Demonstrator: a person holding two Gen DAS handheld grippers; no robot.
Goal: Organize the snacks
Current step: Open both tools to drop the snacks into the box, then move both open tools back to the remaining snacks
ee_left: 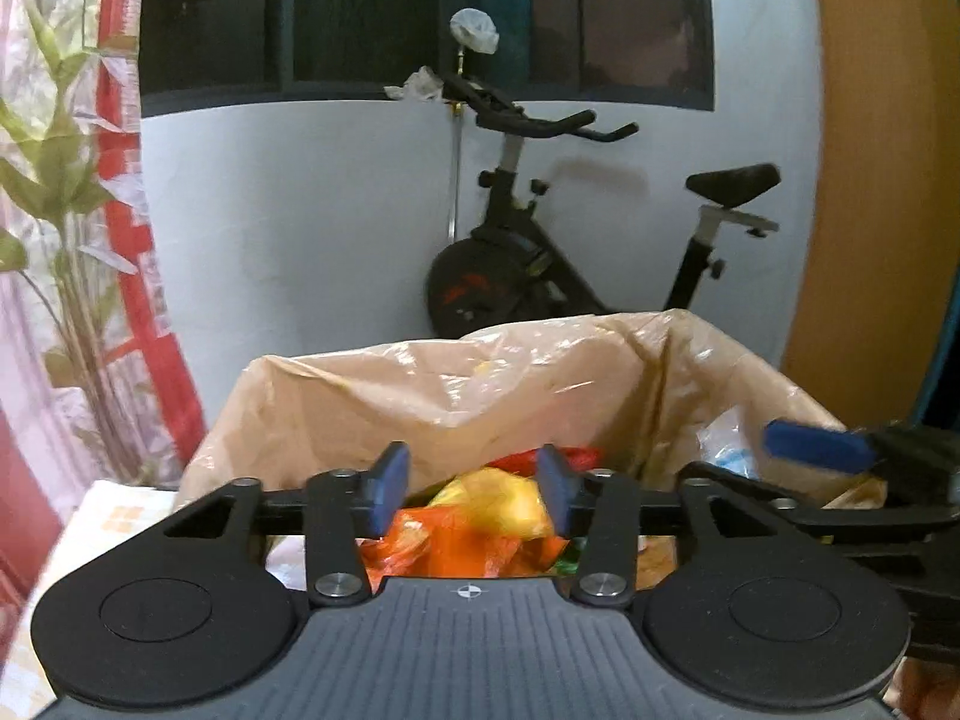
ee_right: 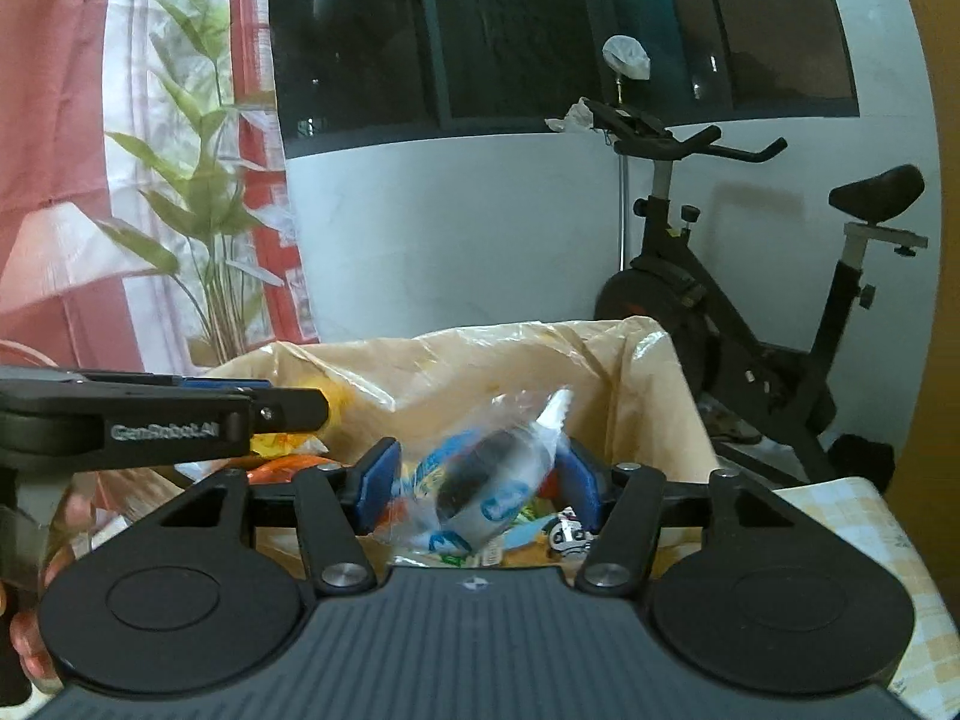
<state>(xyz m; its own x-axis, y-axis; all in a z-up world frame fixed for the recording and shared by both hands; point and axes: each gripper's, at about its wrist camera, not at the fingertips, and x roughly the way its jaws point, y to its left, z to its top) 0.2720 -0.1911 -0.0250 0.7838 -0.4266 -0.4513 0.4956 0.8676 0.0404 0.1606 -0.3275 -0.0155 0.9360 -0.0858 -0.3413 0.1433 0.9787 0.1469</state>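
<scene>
A tan plastic bag [ee_left: 420, 384] stands wide open in front of me, with orange and red snack packets [ee_left: 456, 546] inside. My left gripper [ee_left: 471, 489] hovers over its near rim with its jaws apart. A blurred yellow packet [ee_left: 498, 501] lies between them, clear of the left pad. The right gripper [ee_left: 816, 447] reaches in from the right. In the right wrist view, my right gripper [ee_right: 477, 480] is over the bag [ee_right: 648, 396]. A blurred clear packet of dark biscuits with blue print [ee_right: 486, 480] sits loose between its pads. The left gripper [ee_right: 264, 399] enters from the left.
A black exercise bike [ee_left: 540, 264] stands behind the bag against a white wall under dark windows. A leafy plant [ee_right: 204, 210] and a red and white curtain are on the left. A chequered tablecloth [ee_right: 840, 516] lies under the bag. A hand [ee_right: 36, 642] grips the left tool.
</scene>
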